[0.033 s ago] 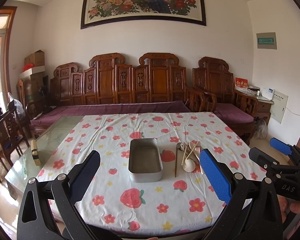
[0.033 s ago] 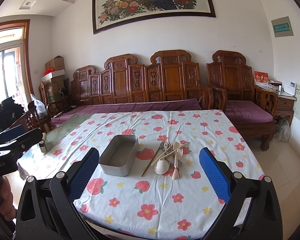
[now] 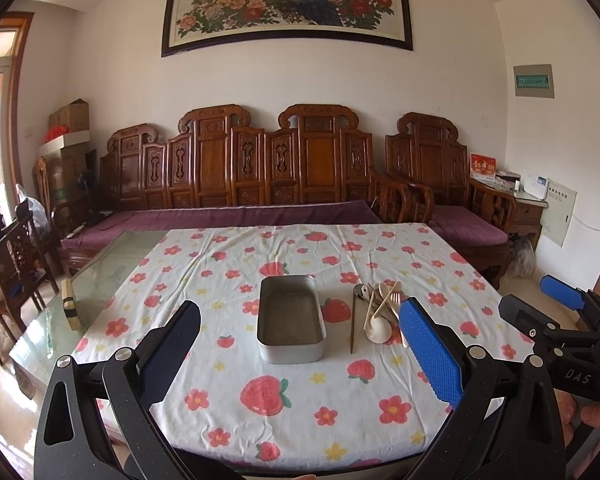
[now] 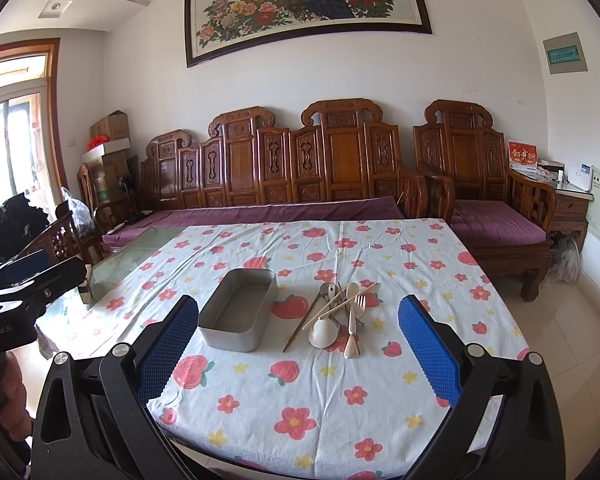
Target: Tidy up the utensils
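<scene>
An empty grey metal tray (image 3: 291,318) (image 4: 240,309) sits mid-table on the flowered cloth. To its right lies a pile of utensils (image 3: 378,312) (image 4: 340,314): chopsticks, spoons, a fork and a white ladle. My left gripper (image 3: 300,354) is open and empty, held above the table's near edge in front of the tray. My right gripper (image 4: 298,350) is open and empty, near the front edge facing the pile. It also shows in the left wrist view (image 3: 556,312); the left gripper shows in the right wrist view (image 4: 24,280).
The table (image 3: 228,396) has a bare glass strip on the left with a small wooden block (image 3: 70,306) on it. A carved wooden sofa (image 3: 260,184) stands behind the table. Chairs (image 3: 8,276) stand at the left.
</scene>
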Demonstrator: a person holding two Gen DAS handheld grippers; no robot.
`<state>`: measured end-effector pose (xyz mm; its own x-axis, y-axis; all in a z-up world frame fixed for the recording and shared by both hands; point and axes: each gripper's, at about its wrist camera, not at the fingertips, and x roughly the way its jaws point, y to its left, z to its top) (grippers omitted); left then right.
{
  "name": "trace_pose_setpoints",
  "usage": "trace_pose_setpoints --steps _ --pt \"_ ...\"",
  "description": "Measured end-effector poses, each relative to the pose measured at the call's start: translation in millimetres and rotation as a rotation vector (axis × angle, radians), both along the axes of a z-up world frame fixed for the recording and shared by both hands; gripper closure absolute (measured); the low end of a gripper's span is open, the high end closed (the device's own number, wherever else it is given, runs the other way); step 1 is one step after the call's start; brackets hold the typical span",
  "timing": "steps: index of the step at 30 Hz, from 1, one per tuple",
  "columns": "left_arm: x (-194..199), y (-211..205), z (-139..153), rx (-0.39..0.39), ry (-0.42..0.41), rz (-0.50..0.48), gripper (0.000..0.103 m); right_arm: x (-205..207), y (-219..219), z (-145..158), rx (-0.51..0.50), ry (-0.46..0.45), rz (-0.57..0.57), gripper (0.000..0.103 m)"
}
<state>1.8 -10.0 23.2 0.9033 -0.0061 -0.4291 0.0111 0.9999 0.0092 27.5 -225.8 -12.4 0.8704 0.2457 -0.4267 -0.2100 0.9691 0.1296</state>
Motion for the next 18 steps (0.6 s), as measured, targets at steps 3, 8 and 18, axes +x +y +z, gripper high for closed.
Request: trace_pose_setpoints --steps 3,8,18 --pt "7.4 2.4 -10.3 0.007 0.03 0.002 0.006 6.7 3.5 -1.9 -0.009 0.008 0.007 0.003" --pt "22.9 6.4 -28.3 0.009 0.092 -0.002 0.006 14.6 2.6 -20.6 -0.016 0.032 0.023 0.003" --pt "52.9 7.0 -65.9 0.026 0.191 -0.027 0.006 52.0 2.2 -42.7 -0.053 0.069 0.065 0.003"
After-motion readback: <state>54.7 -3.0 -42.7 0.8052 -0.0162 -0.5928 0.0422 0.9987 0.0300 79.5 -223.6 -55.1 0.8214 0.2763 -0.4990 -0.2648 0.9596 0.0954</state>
